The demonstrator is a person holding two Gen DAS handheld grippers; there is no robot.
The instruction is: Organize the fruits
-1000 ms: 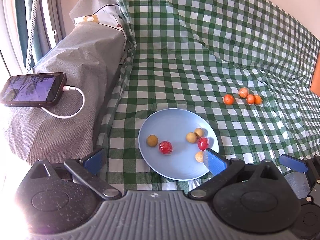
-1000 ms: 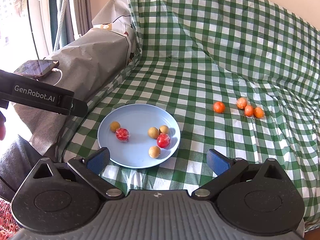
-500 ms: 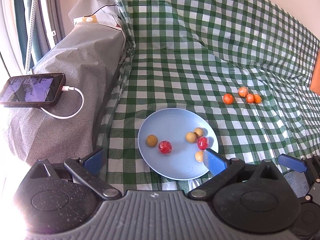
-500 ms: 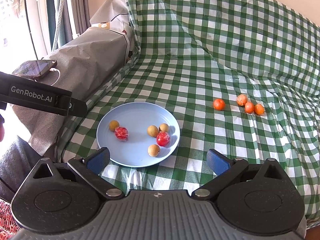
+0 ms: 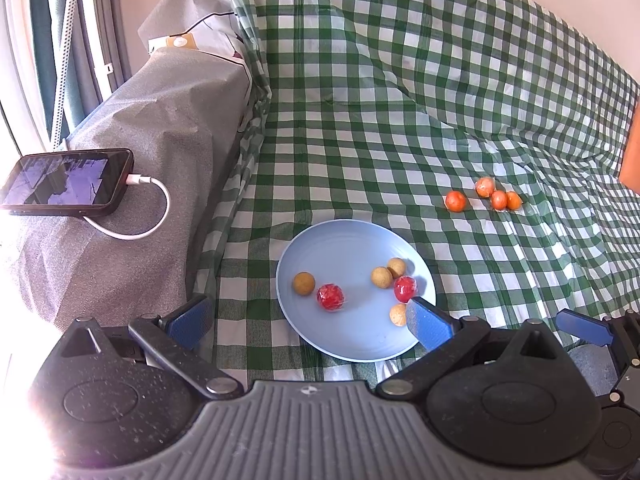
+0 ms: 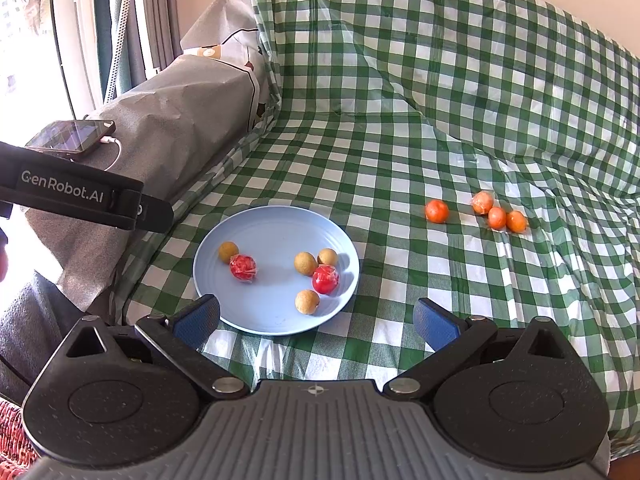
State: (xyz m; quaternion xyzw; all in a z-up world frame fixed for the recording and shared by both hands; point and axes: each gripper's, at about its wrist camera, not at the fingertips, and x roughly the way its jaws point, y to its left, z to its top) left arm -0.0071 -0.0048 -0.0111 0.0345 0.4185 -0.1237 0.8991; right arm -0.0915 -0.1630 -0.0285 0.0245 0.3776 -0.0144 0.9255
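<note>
A light blue plate (image 5: 344, 240) (image 6: 272, 224) lies on the green checked cloth. On it are several tan round fruits (image 5: 304, 283) (image 6: 305, 263) and two red wrapped fruits (image 5: 330, 297) (image 6: 325, 279). Several orange fruits (image 5: 456, 201) (image 6: 437, 211) sit on the cloth to the plate's far right. My left gripper (image 5: 308, 322) hangs open over the plate's near edge, holding nothing. My right gripper (image 6: 316, 318) is open and empty just in front of the plate. The right gripper's blue fingertip (image 5: 584, 326) shows at the left wrist view's right edge.
A grey-covered ledge (image 5: 132, 160) runs along the left, with a phone (image 5: 64, 182) (image 6: 72, 136) on a white cable on top. The checked cloth (image 6: 440, 80) rises into a slope at the back. The left gripper's black strap (image 6: 80, 196) crosses the right wrist view's left side.
Both grippers have stayed open and almost still; the views have drifted only slightly. No fruit has moved.
</note>
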